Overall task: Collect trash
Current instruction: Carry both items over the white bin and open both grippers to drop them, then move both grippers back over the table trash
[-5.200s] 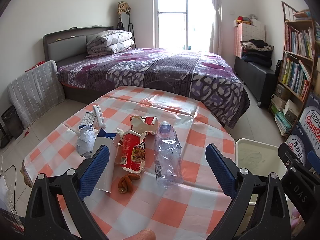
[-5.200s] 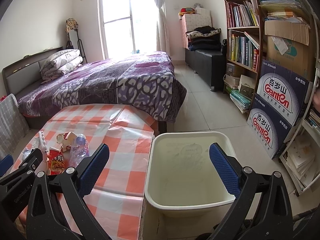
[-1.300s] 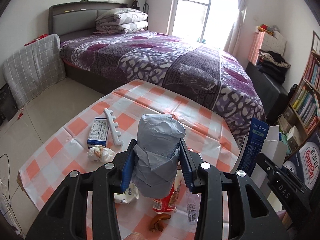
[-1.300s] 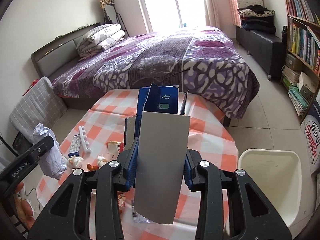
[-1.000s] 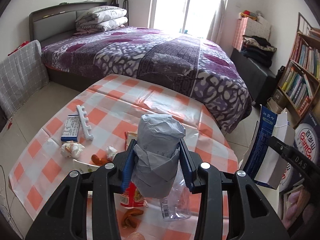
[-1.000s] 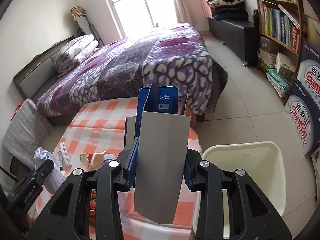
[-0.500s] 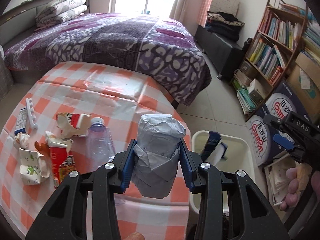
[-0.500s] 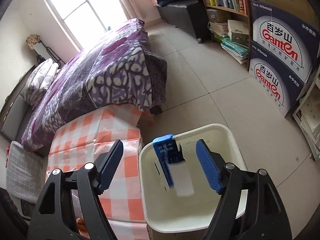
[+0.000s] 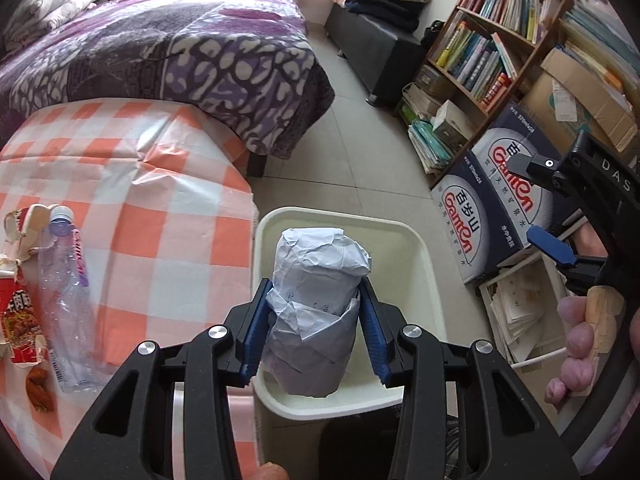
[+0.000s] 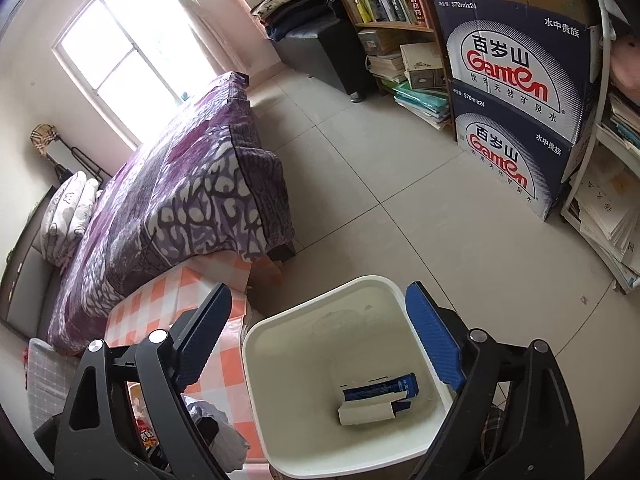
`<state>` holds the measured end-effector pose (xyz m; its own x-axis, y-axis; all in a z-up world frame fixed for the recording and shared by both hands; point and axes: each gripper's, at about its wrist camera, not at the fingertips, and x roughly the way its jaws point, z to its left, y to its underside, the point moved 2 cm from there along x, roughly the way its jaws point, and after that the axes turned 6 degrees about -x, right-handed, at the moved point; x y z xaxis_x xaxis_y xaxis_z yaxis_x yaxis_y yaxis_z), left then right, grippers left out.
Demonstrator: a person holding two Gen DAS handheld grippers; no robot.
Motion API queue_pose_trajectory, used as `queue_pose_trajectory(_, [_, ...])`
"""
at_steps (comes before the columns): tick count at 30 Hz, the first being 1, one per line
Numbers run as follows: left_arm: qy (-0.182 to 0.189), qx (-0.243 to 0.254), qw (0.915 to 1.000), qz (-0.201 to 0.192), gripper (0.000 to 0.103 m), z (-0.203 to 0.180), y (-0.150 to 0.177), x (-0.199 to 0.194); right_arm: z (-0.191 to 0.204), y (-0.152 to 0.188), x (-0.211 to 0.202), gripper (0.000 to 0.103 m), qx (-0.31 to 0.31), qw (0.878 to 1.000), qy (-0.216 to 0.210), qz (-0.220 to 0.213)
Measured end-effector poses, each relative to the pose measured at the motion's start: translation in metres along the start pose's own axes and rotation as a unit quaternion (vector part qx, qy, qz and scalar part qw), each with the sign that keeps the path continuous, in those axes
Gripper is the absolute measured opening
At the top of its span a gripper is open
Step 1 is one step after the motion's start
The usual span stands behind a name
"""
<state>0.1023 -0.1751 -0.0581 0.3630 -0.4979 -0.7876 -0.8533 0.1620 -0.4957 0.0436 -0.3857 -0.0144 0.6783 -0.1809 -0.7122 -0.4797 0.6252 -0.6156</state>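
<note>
My left gripper is shut on a crumpled grey paper wad and holds it upright over the near edge of the white trash bin. My right gripper is open and empty above the same bin. A blue and white carton lies flat on the bin's bottom. On the checked table lie a clear plastic bottle, a red snack cup and torn wrappers. The right gripper also shows at the right edge of the left wrist view.
A purple-covered bed stands behind the table. A bookshelf and stacked blue water cartons line the right wall. Piles of books lie on the tiled floor by the shelf.
The carton has dropped from my open right gripper and now lies flat in the bin. My left gripper has carried the paper wad rightwards from over the table to over the bin.
</note>
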Motion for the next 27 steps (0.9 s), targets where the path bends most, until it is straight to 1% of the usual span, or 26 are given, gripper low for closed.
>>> queue_pose_trajectory(2, [0.009, -0.003, 1.0, 0.0, 0.062, -0.006, -0.001, 0.003, -0.006, -0.001, -0.003, 0.087, -0.001, 1.0, 0.007, -0.006])
queue_pose_trajectory(6, [0.01, -0.011, 0.9999, -0.004, 0.068, -0.01, -0.002, 0.004, -0.018, -0.005, -0.007, 0.091, 0.0, 1.0, 0.019, -0.018])
queue_pose_trajectory(11, [-0.014, -0.008, 0.9998, -0.01, 0.07, -0.004, -0.003, -0.001, -0.022, -0.01, -0.012, 0.092, 0.01, 0.999, 0.026, -0.034])
queue_pose_trajectory(15, [-0.048, 0.008, 0.9987, -0.017, 0.072, 0.006, -0.005, -0.011, -0.008, -0.009, -0.015, 0.096, -0.011, 0.998, 0.039, -0.054])
queue_pose_trajectory(19, [-0.087, 0.011, 0.9956, -0.031, 0.075, 0.028, -0.011, -0.025, 0.014, -0.005, -0.015, 0.096, -0.04, 0.995, 0.053, -0.069])
queue_pose_trajectory(21, [-0.11, 0.006, 0.993, -0.042, 0.081, 0.043, -0.014, -0.032, 0.027, -0.001, -0.011, 0.096, -0.053, 0.995, 0.051, -0.064])
queue_pose_trajectory(24, [-0.148, -0.012, 0.9873, -0.055, 0.085, 0.07, -0.013, -0.038, 0.05, 0.01, -0.004, 0.096, -0.08, 0.994, 0.048, -0.051])
queue_pose_trajectory(27, [-0.189, -0.03, 0.9806, -0.044, 0.086, 0.099, -0.013, -0.037, 0.074, 0.022, 0.004, 0.096, -0.115, 0.991, 0.048, -0.039])
